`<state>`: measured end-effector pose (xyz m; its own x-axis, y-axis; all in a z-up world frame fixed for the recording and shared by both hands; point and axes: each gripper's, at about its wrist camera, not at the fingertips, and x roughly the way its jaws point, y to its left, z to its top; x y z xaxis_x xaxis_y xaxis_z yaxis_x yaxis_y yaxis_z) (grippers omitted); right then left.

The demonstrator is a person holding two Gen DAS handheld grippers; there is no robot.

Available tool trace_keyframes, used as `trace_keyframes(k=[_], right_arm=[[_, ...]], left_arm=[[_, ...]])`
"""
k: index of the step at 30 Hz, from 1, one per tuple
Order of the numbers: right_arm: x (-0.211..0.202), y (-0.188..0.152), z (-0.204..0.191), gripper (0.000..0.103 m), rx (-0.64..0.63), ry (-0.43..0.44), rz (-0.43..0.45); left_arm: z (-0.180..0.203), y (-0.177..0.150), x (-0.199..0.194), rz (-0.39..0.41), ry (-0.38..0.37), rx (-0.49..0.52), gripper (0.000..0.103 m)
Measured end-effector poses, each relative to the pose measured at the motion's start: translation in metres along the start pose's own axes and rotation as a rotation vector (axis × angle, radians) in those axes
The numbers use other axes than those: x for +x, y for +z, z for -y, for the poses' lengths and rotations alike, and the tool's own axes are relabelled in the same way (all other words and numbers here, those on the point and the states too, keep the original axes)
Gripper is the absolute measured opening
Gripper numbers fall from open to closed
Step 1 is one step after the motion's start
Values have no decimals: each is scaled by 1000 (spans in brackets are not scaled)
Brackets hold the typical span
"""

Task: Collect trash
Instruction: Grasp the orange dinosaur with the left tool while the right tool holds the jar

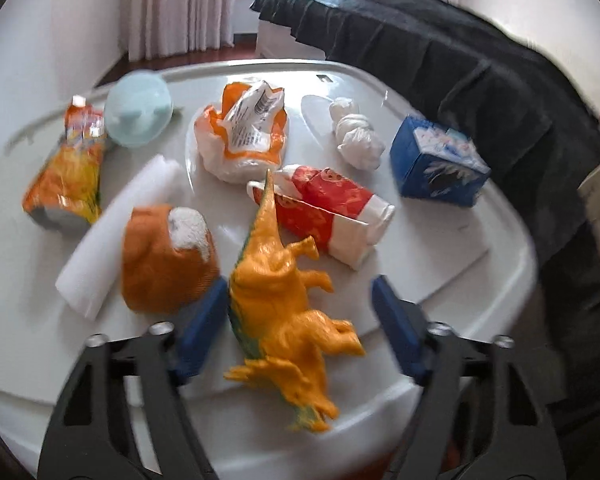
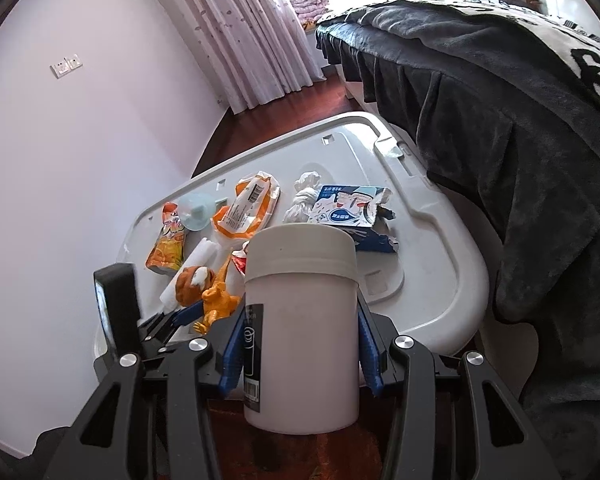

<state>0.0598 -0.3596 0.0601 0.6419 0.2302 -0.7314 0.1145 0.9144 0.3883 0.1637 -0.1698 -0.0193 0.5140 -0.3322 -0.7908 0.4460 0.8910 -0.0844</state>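
Left gripper [image 1: 300,316] straddling orange plastic dinosaur [image 1: 284,292] lying on white storage-bin lid [image 1: 440,264], jaws apart, right gripper [image 2: 300,344] clamping upright white plastic canister [image 2: 300,320], wrappers lying beyond.

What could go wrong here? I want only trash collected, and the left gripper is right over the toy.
1. The left gripper straddles the orange toy dinosaur, which may not be trash at all.
2. Its left finger sits close to the orange mesh bundle and might nudge it.
3. The right gripper holds the white container upright; a tilt could spill anything inside.
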Motion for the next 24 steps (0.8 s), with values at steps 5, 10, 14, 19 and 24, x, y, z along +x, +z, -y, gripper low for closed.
trace_keyframes(k=[5,10,14,19,24], right_arm=[[2,0,-1,47,-3,4,-5],[2,1,2,46,10,12,-8],[3,2,6,46,26,11,-10],[4,3,7,46,46,23,-15],[6,2,0,47,22,26,-15]], left_arm=[[2,-8,2,51,16,68,57],[7,-11,4,111,43,82,56],[7,-9,3,116,49,70,55],[6,-17,-14,126,32,56,53],[6,-22,-49,174,29,72,51]])
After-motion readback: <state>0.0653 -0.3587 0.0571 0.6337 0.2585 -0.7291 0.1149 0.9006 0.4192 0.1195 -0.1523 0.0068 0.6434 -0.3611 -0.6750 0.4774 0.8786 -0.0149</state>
